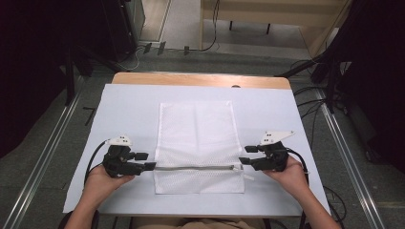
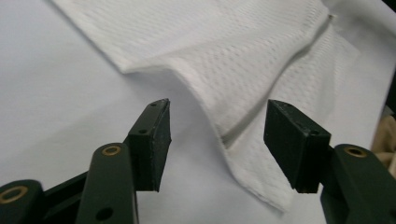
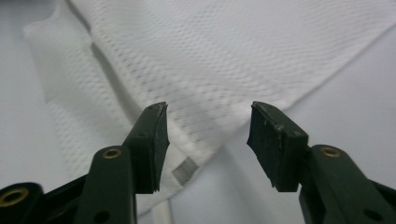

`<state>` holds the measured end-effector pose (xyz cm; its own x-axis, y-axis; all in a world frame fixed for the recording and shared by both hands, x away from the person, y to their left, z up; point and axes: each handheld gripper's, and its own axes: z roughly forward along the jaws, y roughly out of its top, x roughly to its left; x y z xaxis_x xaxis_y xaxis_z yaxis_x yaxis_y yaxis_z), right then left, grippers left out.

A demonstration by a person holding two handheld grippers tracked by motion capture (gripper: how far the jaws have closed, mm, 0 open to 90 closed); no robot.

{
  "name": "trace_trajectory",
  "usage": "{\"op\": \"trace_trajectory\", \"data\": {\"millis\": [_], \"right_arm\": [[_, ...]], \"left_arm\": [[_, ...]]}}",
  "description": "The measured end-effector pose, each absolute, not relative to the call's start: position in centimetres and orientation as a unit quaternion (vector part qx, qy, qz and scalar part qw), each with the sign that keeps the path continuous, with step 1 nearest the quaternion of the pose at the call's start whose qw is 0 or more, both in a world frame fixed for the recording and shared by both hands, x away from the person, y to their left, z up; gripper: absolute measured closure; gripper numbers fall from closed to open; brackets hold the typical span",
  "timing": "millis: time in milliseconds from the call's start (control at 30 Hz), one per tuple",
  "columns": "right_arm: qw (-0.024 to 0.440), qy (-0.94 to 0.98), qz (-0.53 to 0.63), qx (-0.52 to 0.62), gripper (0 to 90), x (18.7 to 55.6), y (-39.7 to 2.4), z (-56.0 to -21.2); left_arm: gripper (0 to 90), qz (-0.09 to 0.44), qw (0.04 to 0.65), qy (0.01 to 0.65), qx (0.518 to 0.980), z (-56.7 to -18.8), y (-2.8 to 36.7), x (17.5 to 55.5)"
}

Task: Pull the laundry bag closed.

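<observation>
Left tongs (image 1: 149,161) sit at the left edge of the white mesh laundry bag (image 1: 197,138), level with the zipper (image 1: 198,167). Jaws spread, nothing pinched. In the left gripper view the bag edge (image 2: 243,135) lies between the pads (image 2: 150,144) but neither presses on it, and the fabric lies slack with a small ripple where the edge lifts. Reads as released, not grasping.

Bag lies flat mid-counter on the pale sheet (image 1: 124,109) covering the counter (image 1: 200,79), long axis running away from the person, zipper end nearest them. Zipper runs straight across, side to side, and looks closed along its length. The two hands bracketing the zipper line make sense: hold both ends and the seam stays taut and straight.

Right tongs (image 1: 247,156) mirror the left, at the bag's right edge just by the zipper's end (image 1: 237,167). Jaws apart here too, empty. The right gripper view shows the bag corner (image 3: 205,140) between the pads (image 3: 275,140), untouched, with a small grey tab (image 3: 185,169) and a white pull cord (image 3: 162,212) just below the left pad.

My read: both sides have let go with the bag squared up, or are poised to re-grip the edges. Can't tell which.
</observation>
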<state>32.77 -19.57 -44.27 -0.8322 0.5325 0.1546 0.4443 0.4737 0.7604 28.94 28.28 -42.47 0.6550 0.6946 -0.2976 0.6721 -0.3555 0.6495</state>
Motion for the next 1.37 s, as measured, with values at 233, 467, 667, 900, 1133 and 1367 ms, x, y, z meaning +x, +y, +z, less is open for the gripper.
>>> {"op": "trace_trajectory", "data": {"millis": [233, 467, 667, 900, 1133, 1367], "right_arm": [[0.086, 0.827, 0.439, 0.339, 39.6, 33.6, -22.0, -44.2], [0.102, 0.804, 0.441, 0.384, 36.5, 34.1, -24.2, -44.6], [0.132, 0.782, 0.449, 0.411, 29.8, 34.2, -25.1, -45.0], [0.137, 0.778, 0.448, 0.417, 27.2, 34.0, -25.3, -45.3], [0.129, 0.789, 0.444, 0.404, 21.9, 33.8, -25.4, -45.5], [0.126, 0.789, 0.438, 0.412, 22.0, 33.9, -25.5, -45.6]], "left_arm": [[36.1, 0.052, 0.393, 0.437, 0.807, -42.4, 29.7, 29.6], [34.4, 0.085, 0.382, 0.45, 0.803, -42.5, 30.4, 30.4], [30.2, 0.108, 0.376, 0.459, 0.798, -42.7, 30.7, 30.9], [28.4, 0.11, 0.373, 0.465, 0.795, -42.9, 30.5, 31.3], [28.5, 0.112, 0.366, 0.47, 0.795, -43.1, 30.5, 31.5], [28.2, 0.111, 0.366, 0.472, 0.794, -43.2, 30.4, 31.6]]}}
